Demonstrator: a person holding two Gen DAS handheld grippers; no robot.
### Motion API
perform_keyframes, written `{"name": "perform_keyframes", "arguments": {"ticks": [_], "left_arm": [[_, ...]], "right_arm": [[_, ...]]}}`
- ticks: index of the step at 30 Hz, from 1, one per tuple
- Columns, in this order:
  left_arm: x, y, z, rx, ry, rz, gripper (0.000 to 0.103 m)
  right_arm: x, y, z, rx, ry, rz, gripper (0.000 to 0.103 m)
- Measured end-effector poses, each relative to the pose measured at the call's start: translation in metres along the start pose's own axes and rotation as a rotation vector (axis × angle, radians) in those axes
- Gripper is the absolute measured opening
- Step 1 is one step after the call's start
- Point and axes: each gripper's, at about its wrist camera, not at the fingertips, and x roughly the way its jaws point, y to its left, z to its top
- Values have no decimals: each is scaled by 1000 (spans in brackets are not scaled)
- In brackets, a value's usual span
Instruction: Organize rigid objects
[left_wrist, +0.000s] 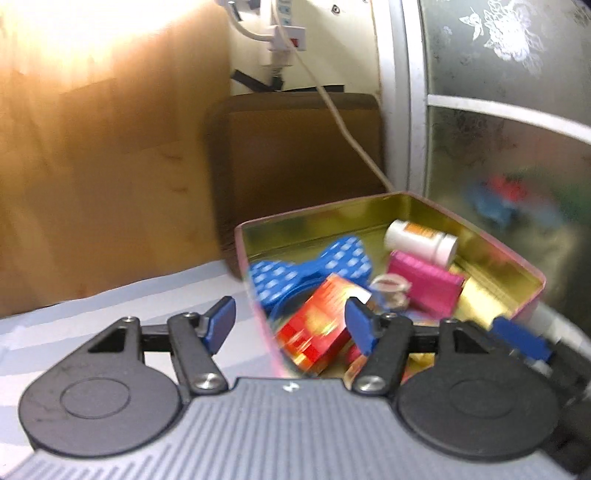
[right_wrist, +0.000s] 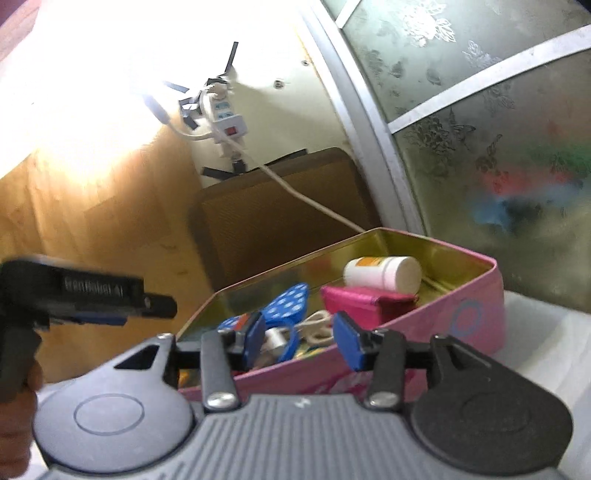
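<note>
A home room: wood-panelled wall (left_wrist: 92, 166), flower-etched frosted glass door (left_wrist: 509, 92), power strip (right_wrist: 227, 118) taped up.

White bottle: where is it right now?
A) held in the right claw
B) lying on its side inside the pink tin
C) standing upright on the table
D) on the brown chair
B: the white bottle lies on its side in the far corner of the pink tin, behind the magenta box.

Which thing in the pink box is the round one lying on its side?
The white bottle with the orange label, at the back. The others are flat or boxy.
</note>
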Motion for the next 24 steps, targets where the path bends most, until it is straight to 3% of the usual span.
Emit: {"name": "perform_keyframes", "arguments": {"ticks": [4, 14, 24], "left_arm": [[-18, 23, -23, 2, 18, 61, 69], [-45, 81, -69, -110, 84, 182, 90], [-56, 97, -89, -135, 88, 205, 101]], "right_arm": [[-19, 25, -6, -35, 13, 42, 50], [-36, 87, -40, -129, 168, 143, 59], [-49, 113, -50, -184, 189, 135, 79]]}}
